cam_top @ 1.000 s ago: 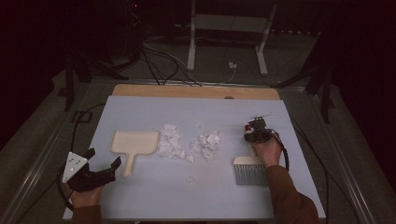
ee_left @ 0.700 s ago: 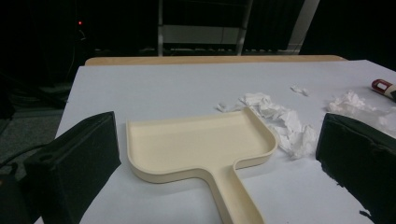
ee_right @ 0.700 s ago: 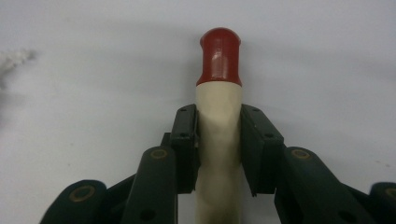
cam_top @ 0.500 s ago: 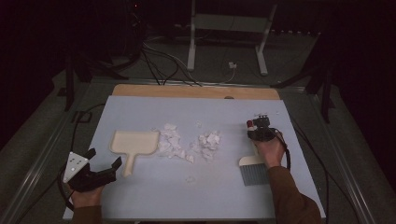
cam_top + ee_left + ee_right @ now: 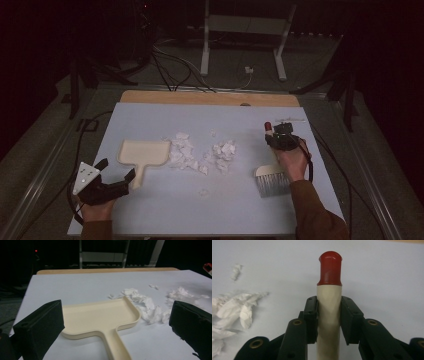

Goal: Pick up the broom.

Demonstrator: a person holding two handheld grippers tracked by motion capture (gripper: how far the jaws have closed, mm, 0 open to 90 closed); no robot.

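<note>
A cream dustpan [image 5: 144,152] lies flat on the pale table sheet, its handle pointing toward my left gripper [image 5: 116,168]. That gripper is open, and in the left gripper view its jaws stand wide on either side of the dustpan [image 5: 100,317] handle without touching it. Crumpled white paper scraps [image 5: 182,152] are piled right of the pan. My right gripper [image 5: 280,137] is shut on the cream brush handle [image 5: 329,312], whose red tip [image 5: 330,267] sticks out past the jaws. The grey bristles [image 5: 272,181] show beside the person's right wrist.
A second heap of scraps [image 5: 224,151] lies mid-table, with a stray bit [image 5: 202,191] nearer the front. A wooden strip [image 5: 210,97] borders the sheet's far edge. Cables and a metal stand [image 5: 207,45] are on the floor beyond.
My right gripper has risen a little with the brush handle in it, and the brush has shifted slightly to the right. The left gripper has stayed put.
</note>
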